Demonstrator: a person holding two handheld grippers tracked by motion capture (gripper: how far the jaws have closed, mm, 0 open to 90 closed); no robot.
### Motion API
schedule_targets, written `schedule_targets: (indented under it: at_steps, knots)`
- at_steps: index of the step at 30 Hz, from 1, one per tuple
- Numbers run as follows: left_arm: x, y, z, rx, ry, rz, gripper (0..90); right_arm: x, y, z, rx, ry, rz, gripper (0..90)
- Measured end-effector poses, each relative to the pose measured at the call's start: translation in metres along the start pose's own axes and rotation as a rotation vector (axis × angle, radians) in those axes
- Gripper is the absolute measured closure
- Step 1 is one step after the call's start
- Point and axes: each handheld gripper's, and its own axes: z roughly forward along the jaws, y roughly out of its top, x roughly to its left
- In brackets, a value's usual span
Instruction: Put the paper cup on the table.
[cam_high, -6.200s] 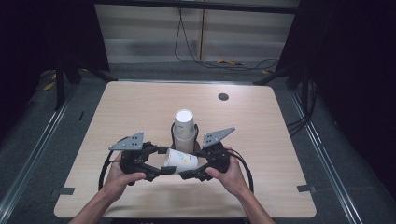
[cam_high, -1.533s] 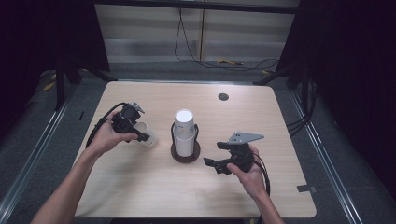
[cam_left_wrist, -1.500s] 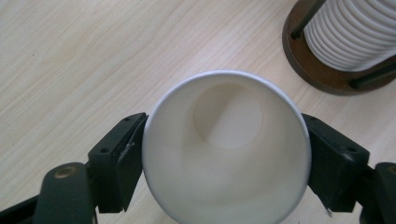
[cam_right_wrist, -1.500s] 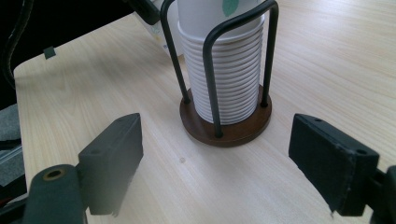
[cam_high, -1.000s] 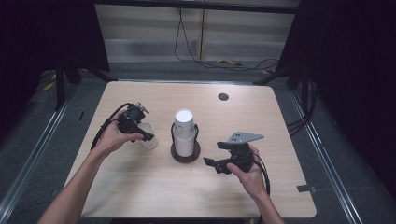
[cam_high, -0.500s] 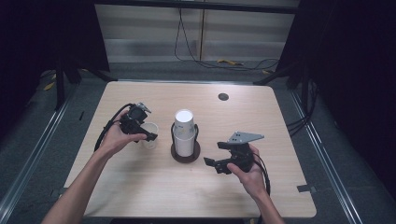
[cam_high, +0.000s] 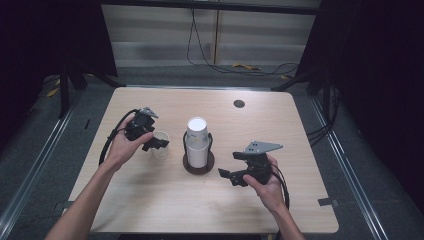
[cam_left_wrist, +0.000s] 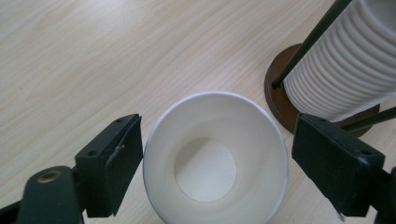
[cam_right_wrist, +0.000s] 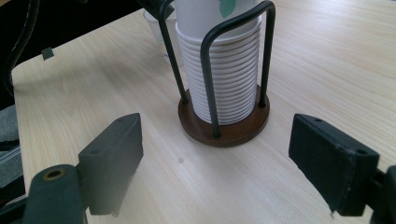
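A white paper cup (cam_high: 161, 149) (cam_left_wrist: 215, 168) stands upright on the table, just left of the cup stack. My left gripper (cam_high: 156, 143) (cam_left_wrist: 219, 140) hangs over it with a jaw on each side. Its jaws have just been opening, and a gap shows between each pad and the cup's rim. The tall stack of white cups (cam_high: 197, 140) (cam_right_wrist: 224, 70) sits in a black wire holder on a round brown base (cam_high: 198, 166) (cam_right_wrist: 233, 128). My right gripper (cam_high: 231, 166) (cam_right_wrist: 215, 140) is open and empty, right of the stack, pointing at it.
The wooden table (cam_high: 280, 130) has a round dark grommet (cam_high: 239, 103) near its far edge. Cables lie on the floor beyond the table. Bare wood stretches in front of the holder and to its right.
Several seconds ago both grippers met at a cup lying in front of the stack. The cup now stands left of the stack under the left gripper. Both hands have kept still lately.
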Motion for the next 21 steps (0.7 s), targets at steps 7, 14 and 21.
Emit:
schedule_targets:
  at_steps: [7, 14, 21]
  knots:
    - [0.001, -0.005, -0.007, -0.069, -0.025, -0.010, 16.5, -0.001, 0.000, -0.001, -0.004, -0.004, 0.005, 17.4]
    - [0.001, -0.012, -0.012, -0.143, -0.012, -0.012, 16.5, -0.001, 0.000, -0.001, -0.004, -0.006, 0.005, 17.3]
    - [-0.001, -0.021, -0.017, -0.217, -0.024, -0.039, 16.5, -0.002, -0.001, -0.001, -0.004, -0.010, 0.011, 17.4]
